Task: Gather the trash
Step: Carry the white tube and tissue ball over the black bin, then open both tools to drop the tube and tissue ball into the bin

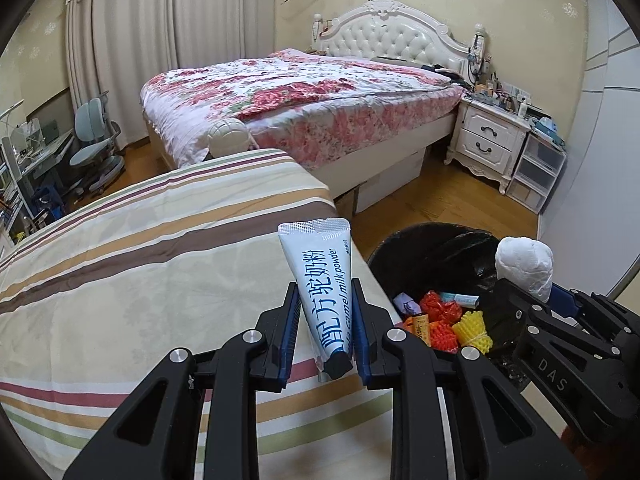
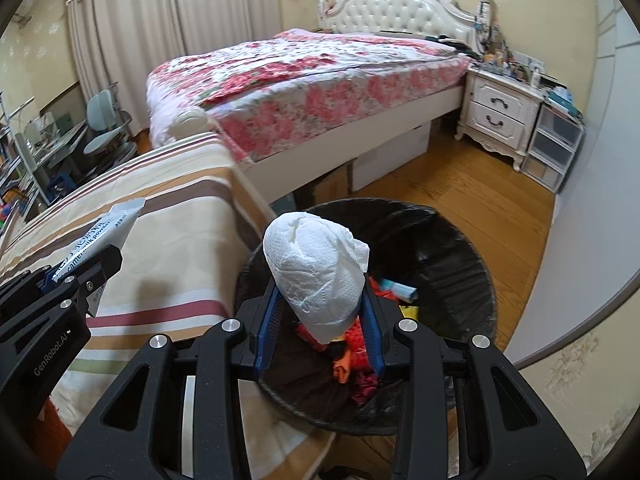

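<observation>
Bin (image 2: 472, 256) is the landmark: black-lined, on the wood floor just beside the striped bed (image 1: 140, 260), already holding orange and yellow scraps. Right claw (image 2: 320, 312) is closed on a tissue wad (image 2: 316, 272), and in the right view the wad sits over the bin's near-left part, inside the rim line, so a release looks likely to drop it in. Left claw (image 1: 326, 320) grips a sachet (image 1: 320, 276) by its lower end; the sachet's long axis runs up and away along the fingers, tilted slightly left. From the left view the sachet is over the bed edge, left of the bin, not above the opening. So right arm is nearer the bin; left needs a shift to its right before letting go. Likely risk: the sachet released early lands on the bed or slips down between bed and bin. Height of either item above the bin cannot be judged.
</observation>
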A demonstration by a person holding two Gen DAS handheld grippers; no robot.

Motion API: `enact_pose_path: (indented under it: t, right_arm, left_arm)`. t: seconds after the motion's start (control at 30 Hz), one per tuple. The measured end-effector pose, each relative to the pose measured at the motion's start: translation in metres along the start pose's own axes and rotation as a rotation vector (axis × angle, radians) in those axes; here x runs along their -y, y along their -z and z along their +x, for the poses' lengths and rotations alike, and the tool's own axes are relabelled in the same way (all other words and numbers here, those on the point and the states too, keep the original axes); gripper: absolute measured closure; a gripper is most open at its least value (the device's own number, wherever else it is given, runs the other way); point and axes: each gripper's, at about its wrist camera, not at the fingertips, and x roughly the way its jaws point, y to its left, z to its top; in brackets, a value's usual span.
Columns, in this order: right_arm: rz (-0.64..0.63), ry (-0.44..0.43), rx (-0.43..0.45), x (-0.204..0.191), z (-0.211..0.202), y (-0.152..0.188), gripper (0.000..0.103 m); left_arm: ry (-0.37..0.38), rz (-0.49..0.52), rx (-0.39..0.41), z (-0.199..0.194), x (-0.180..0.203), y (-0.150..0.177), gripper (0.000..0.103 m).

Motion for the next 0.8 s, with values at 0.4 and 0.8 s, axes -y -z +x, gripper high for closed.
enact_pose_path:
  t: [0.4, 0.8]
  right_arm:
    - [0.06, 0.054, -0.012, 0.039, 0.017, -0.005, 0.067]
    - [0.104, 0.087, -0.035, 0.062, 0.036, -0.005, 0.066]
  left_arm:
    - [0.033, 0.071, 0.015, 0.023, 0.046, -0.015, 0.078]
    - [0.035, 0.111, -0.01, 0.04, 0.07, -0.017, 0.073]
